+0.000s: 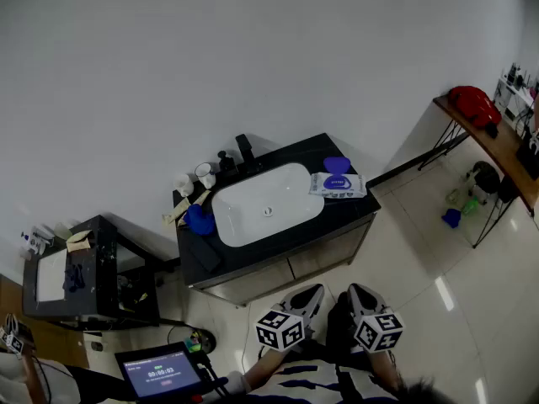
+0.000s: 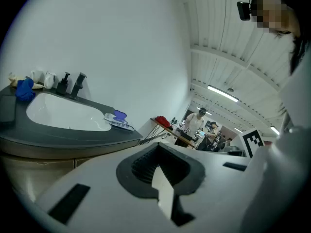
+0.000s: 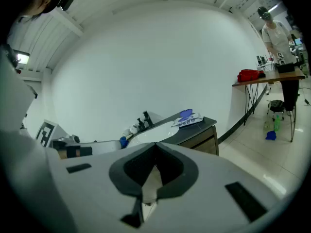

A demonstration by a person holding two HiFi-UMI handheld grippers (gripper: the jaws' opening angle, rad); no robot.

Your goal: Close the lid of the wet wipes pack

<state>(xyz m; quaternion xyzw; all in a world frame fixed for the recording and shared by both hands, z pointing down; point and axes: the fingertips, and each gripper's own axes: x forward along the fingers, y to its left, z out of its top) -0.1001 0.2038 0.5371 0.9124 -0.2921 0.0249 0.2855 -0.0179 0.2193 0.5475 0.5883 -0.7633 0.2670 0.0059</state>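
Note:
The wet wipes pack (image 1: pixel 337 185) lies flat on the dark vanity top (image 1: pixel 358 209), right of the white sink, with its blue lid (image 1: pixel 336 165) standing open. It also shows far off in the left gripper view as the pack (image 2: pixel 118 123) and in the right gripper view as the pack (image 3: pixel 188 121). Both grippers are held low, close to the person's body and well short of the vanity. My left gripper (image 1: pixel 305 300) (image 2: pixel 158 149) and my right gripper (image 1: pixel 362 297) (image 3: pixel 155 149) each have their jaws together with nothing between them.
A white basin (image 1: pixel 265 204) fills the vanity's middle, with a black faucet (image 1: pixel 246 150), cups (image 1: pixel 195 178) and a blue cloth (image 1: pixel 200 219) at its back left. A black cart (image 1: pixel 93 268) stands left, a tablet (image 1: pixel 160 373) below it. A wooden table with a red bag (image 1: pixel 472 103) is far right.

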